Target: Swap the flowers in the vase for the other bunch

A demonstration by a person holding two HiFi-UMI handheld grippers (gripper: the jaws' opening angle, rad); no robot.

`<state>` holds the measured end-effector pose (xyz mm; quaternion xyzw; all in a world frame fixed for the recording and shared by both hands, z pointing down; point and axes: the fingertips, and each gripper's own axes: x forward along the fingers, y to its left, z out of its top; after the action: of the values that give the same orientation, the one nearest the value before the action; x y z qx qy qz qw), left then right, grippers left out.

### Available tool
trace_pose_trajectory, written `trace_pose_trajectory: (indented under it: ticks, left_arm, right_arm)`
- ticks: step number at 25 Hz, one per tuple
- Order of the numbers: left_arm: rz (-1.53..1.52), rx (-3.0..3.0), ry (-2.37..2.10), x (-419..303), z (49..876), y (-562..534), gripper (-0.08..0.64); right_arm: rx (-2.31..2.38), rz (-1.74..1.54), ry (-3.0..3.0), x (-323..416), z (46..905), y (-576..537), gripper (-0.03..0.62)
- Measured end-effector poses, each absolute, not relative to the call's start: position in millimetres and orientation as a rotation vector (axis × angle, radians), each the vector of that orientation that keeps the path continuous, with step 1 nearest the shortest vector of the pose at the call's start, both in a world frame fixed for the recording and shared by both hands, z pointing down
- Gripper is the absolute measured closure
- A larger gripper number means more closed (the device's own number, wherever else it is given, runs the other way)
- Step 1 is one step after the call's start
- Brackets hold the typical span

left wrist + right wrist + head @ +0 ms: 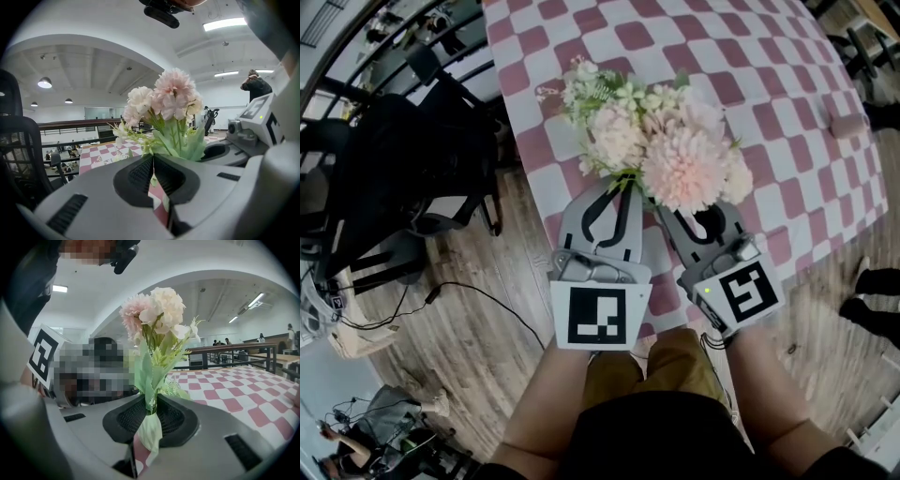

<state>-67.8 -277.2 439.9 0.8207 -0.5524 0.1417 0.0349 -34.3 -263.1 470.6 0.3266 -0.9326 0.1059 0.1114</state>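
Pinching bunch (157,315) stems: right gripper (151,405); left gripper (153,158) pressed together at stem base, grip unclear.

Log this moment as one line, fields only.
left gripper: shut on white flowers | right gripper: shut on pink flowers | both bunches above checked table | vase: not in view

Pink object (847,125) at table (750,56) edge unidentifiable; blooms (680,159) cover right gripper (675,204) tips.

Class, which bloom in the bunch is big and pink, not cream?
The round pompom bloom just ahead of the right gripper; the rest of the bunch is smaller and cream.
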Motion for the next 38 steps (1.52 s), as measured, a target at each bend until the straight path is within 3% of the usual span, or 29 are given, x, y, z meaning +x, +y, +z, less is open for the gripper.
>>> trace_pose_trajectory:
  ticks: [21, 24, 38]
  left_arm:
    - [0.43, 2.47, -1.695, -65, 452, -268, 0.551]
    - [0.424, 2.472, -1.696, -64, 452, -267, 0.551]
    - [0.418, 2.464, -1.694, -63, 454, -269, 0.551]
  right_arm:
    - [0.969, 0.266, -2.701, -38, 470, -265, 0.526]
    - [0.99, 0.259, -2.694, -36, 470, -265, 0.474]
    - [0.991, 0.274, -2.696, -36, 472, -266, 0.468]
